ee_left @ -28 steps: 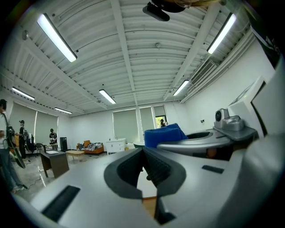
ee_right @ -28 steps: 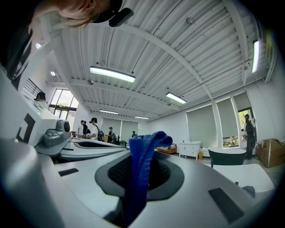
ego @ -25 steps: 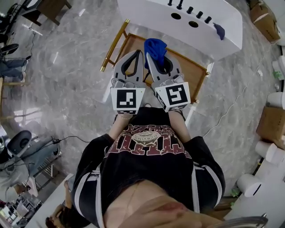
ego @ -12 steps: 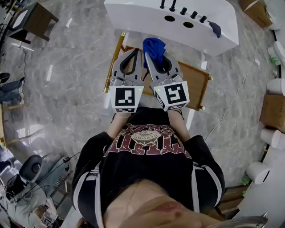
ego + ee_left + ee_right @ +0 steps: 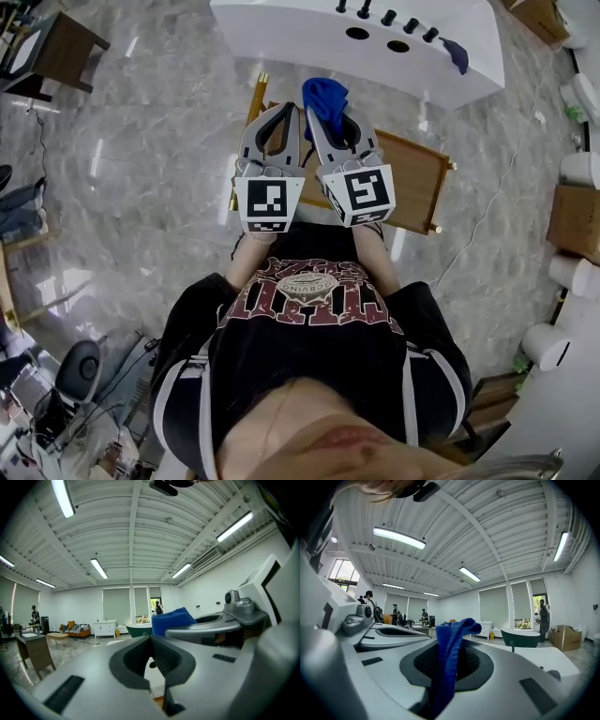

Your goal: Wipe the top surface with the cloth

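In the head view my two grippers are held side by side above a brown wooden table top [image 5: 413, 174]. The right gripper [image 5: 317, 112] is shut on a blue cloth [image 5: 325, 95], which bunches up past its tips. In the right gripper view the blue cloth [image 5: 451, 649] hangs folded between the jaws of the right gripper [image 5: 448, 670]. The left gripper [image 5: 292, 109] is shut with nothing in it. Its jaws meet in the left gripper view [image 5: 150, 638], where the blue cloth [image 5: 171, 619] shows just to the right.
A white bathtub-like unit [image 5: 281, 26] with dark holes and knobs stands beyond the table, with a second blue cloth [image 5: 457, 58] on its right end. The table has gold legs [image 5: 250, 105]. Grey marble floor surrounds it. White cylinders and cardboard boxes [image 5: 574, 221] stand at the right.
Both grippers keep their side-by-side pose with the cloth still held. The view has drifted, so the table and white unit sit slightly higher and to the right.
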`<state>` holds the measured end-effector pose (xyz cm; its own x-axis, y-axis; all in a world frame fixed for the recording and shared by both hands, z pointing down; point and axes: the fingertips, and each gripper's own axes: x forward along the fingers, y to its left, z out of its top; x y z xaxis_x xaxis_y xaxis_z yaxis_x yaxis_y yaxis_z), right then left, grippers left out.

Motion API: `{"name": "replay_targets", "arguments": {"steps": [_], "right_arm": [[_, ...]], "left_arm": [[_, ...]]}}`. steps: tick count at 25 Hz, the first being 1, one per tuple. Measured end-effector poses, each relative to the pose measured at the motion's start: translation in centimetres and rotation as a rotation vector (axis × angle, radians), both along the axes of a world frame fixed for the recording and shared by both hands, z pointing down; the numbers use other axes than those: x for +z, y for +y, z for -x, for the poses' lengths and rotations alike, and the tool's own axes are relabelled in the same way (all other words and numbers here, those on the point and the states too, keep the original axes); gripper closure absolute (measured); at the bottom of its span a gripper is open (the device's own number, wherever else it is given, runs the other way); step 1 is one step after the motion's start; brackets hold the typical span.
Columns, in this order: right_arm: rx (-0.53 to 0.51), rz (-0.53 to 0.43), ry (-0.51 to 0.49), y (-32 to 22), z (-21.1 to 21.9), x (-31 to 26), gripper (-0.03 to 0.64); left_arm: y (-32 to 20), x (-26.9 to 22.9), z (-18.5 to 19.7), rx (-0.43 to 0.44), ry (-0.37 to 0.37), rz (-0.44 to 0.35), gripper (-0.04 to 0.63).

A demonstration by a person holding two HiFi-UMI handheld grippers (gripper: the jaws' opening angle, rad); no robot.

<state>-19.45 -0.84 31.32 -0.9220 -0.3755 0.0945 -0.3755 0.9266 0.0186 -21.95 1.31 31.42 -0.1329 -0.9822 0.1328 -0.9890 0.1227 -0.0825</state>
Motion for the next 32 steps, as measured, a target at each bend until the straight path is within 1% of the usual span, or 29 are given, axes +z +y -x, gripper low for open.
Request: {"name": "replay_targets", "arguments": {"steps": [4,8,12,20,24,28,32], "right_arm": [[0.027,0.034,0.052,-1.4,1.4,3.0,0.551],[0.041,0.078,0.116,-2.6,3.0,6.6,0.551],[0.048,0.127,0.164,-3.5,4.4,9.8,0.551],[0.03,0.188,0.263,-4.2,6.6,15.6,0.551],[0.022,0.236,0.298,-4.2,7.3,18.3,0.551],[0.013,0.28,0.356,-4.5,7.9,21.4,0.551],[-0.003,0.306,0.408,-4.8,8.8,24.2,0.551]], "left_arm": [[-0.8,3.0,1.6,0.009,0.031,0.05,0.548],[-1.3,6.8,3.1,0.008,0.047,0.114,0.548],[-1.8,10.6,4.1,0.008,0.088,0.179,0.548],[-2.4,16.8,5.5,-0.009,0.152,0.288,0.548],[-2.3,19.5,6.0,-0.018,0.185,0.343,0.548],[-2.2,22.8,6.3,-0.02,0.219,0.41,0.548],[-2.2,25.4,6.7,-0.024,0.222,0.462,0.548]]}}
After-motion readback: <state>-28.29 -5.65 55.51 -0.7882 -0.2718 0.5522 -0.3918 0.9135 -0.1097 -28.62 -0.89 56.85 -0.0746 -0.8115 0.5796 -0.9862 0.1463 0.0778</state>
